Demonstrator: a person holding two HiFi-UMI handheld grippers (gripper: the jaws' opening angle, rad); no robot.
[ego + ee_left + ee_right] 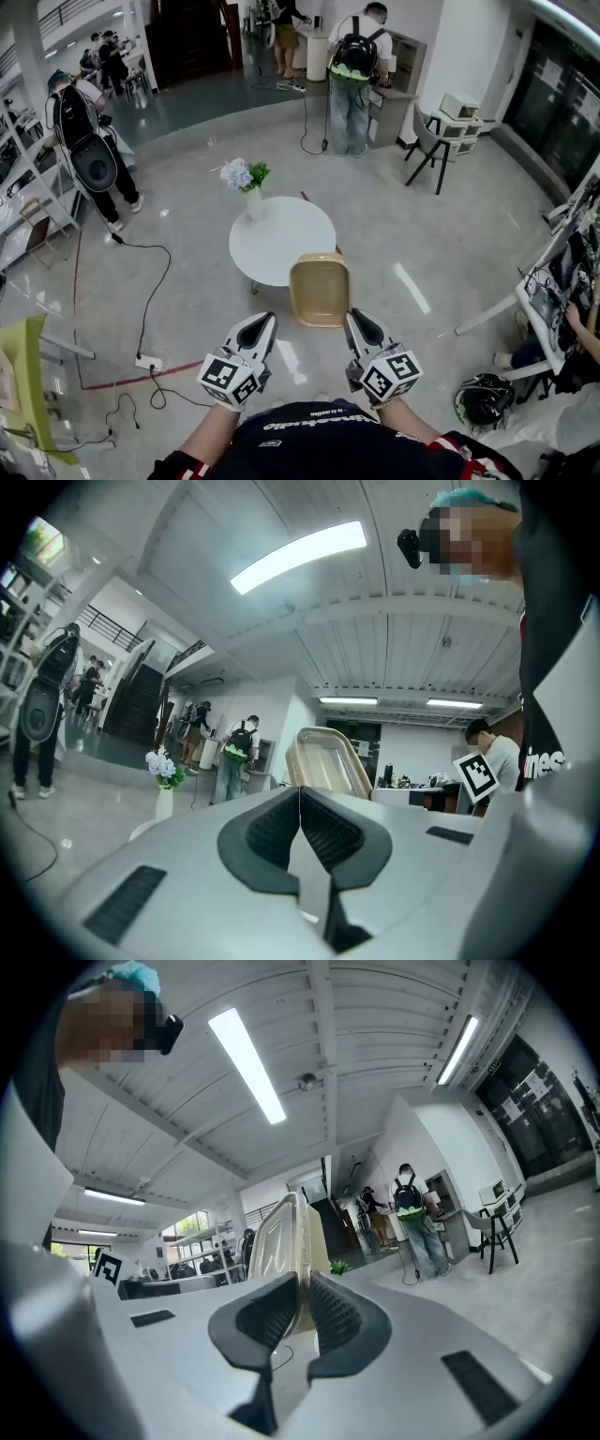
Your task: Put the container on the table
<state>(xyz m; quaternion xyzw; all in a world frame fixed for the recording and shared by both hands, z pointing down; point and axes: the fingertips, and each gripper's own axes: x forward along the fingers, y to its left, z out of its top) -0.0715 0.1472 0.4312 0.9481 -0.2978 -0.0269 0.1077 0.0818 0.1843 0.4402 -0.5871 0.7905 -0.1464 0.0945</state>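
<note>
In the head view, the tan container (319,289) hangs in front of the person, overlapping the near edge of the round white table (272,246), where a vase of flowers (246,183) stands at the far side. The left gripper (261,326) sits just beside the container's near left corner and the right gripper (358,322) at its near right corner. In the left gripper view, the left gripper (300,797) has its jaws pressed together on nothing, with the container (323,759) beyond them. In the right gripper view, the right gripper (302,1286) is clamped on the thin rim of the container (286,1227), which stands on edge. It looks like light, thin plastic that flexes and is a little slick, so the rim near a corner is probably the firmest hold.
</note>
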